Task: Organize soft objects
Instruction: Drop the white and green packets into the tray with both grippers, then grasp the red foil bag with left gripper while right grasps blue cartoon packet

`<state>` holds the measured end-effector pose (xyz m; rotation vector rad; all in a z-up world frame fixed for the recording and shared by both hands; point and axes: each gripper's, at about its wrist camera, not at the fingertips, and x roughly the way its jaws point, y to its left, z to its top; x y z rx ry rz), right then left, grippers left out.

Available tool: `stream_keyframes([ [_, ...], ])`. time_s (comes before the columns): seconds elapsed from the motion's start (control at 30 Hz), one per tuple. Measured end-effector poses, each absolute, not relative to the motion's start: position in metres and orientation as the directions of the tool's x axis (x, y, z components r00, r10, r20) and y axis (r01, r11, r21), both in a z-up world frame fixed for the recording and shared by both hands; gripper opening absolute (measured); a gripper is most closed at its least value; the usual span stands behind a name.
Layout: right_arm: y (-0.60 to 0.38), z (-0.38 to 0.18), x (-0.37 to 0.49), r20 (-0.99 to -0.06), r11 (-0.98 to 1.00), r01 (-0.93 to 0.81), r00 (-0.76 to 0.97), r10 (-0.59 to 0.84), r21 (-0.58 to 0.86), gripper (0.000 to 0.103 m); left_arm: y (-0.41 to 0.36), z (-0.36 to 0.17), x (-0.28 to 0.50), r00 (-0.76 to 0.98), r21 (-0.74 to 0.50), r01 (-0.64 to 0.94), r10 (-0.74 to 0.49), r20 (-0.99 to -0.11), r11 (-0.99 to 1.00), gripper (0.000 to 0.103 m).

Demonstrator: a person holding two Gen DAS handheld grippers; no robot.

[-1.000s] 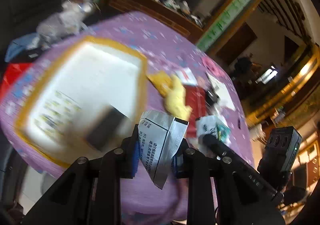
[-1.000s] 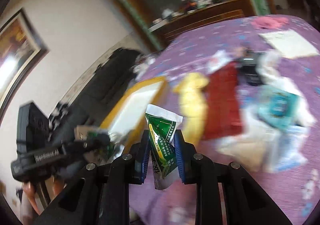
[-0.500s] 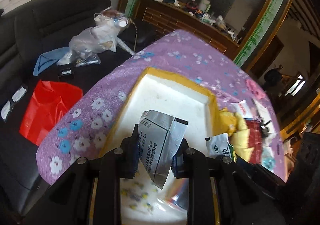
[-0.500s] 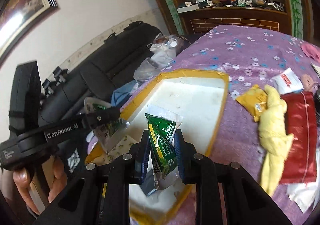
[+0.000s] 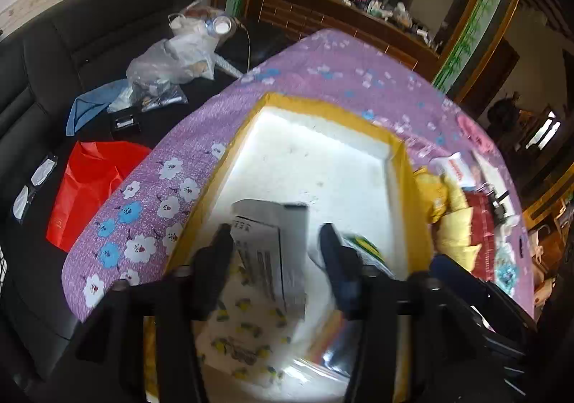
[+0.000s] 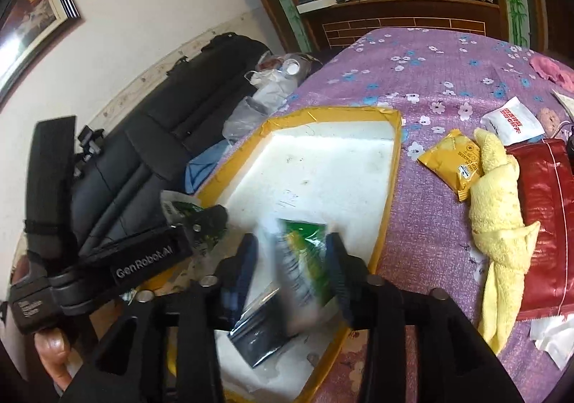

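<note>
The grey printed sachet (image 5: pixel 276 252) lies between the fingers of my left gripper (image 5: pixel 276 252), blurred, over the white tray (image 5: pixel 323 159). My left jaws have just been opening and stand apart; the pads do not press on the sachet. The green pouch (image 6: pixel 305 259) sits likewise between the fingers of my right gripper (image 6: pixel 292 259), also blurred, above a dark foil pack (image 6: pixel 258 331) on the tray (image 6: pixel 323 166) floor. My right jaws have just been opening too, and a gap shows at each side of the pouch.

The tray, yellow-rimmed, rests on a purple flowered cloth (image 6: pixel 423 87). At 3 o'clock from it lie a yellow snack packet (image 6: pixel 452 162), a yellow towel (image 6: pixel 498 216) and a red bag (image 6: pixel 545 223). A black sofa (image 5: pixel 71 44) stands at 9 o'clock; a wooden sideboard (image 6: pixel 401 19) at 12 o'clock.

Only the left view shows a red plastic bag (image 5: pixel 89 187) on the sofa. Only the right view shows a framed picture (image 6: pixel 32 8) on the wall and a hand (image 6: pixel 53 349) under my left gripper.
</note>
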<state>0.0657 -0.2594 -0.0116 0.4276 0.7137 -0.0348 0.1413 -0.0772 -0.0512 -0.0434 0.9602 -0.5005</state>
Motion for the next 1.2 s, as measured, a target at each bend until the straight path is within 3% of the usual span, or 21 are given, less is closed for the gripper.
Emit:
stream_keyframes([
  [0.07, -0.266, -0.007, 0.051, -0.616, 0.908, 0.168, 0.779, 0.116, 0.384, 0.062, -0.073, -0.041, 0.130, 0.498, -0.267, 0.378, -0.438, -0.749, 0.886, 0.064],
  [0.13, -0.274, -0.004, 0.029, -0.584, 0.899, 0.147, 0.800, 0.138, 0.413, 0.069, -0.074, -0.029, 0.114, 0.511, -0.277, 0.390, -0.457, -0.728, 0.878, 0.066],
  [0.27, -0.296, -0.008, -0.026, -0.529, 0.879, 0.123, 0.833, 0.161, 0.461, 0.076, -0.091, -0.012, 0.074, 0.516, -0.270, 0.455, -0.498, -0.697, 0.849, 0.079],
  [0.53, -0.367, -0.035, -0.123, -0.538, 0.841, 0.235, 0.839, 0.078, 0.488, 0.077, -0.165, -0.016, 0.012, 0.374, -0.250, 0.633, -0.572, -0.730, 0.733, 0.079],
  [0.7, -0.383, -0.026, -0.151, -0.643, 0.848, 0.437, 0.749, -0.159, 0.299, 0.075, -0.196, -0.021, -0.003, 0.341, -0.252, 0.656, -0.577, -0.742, 0.711, 0.079],
  [0.8, -0.381, -0.019, -0.156, -0.658, 0.845, 0.476, 0.721, -0.216, 0.245, 0.075, -0.208, -0.024, -0.009, 0.325, -0.248, 0.662, -0.569, -0.755, 0.707, 0.079],
  [1.2, -0.379, -0.014, -0.152, -0.660, 0.857, 0.475, 0.711, -0.241, 0.199, 0.075, -0.226, -0.029, -0.018, 0.321, -0.228, 0.664, -0.546, -0.774, 0.712, 0.079],
])
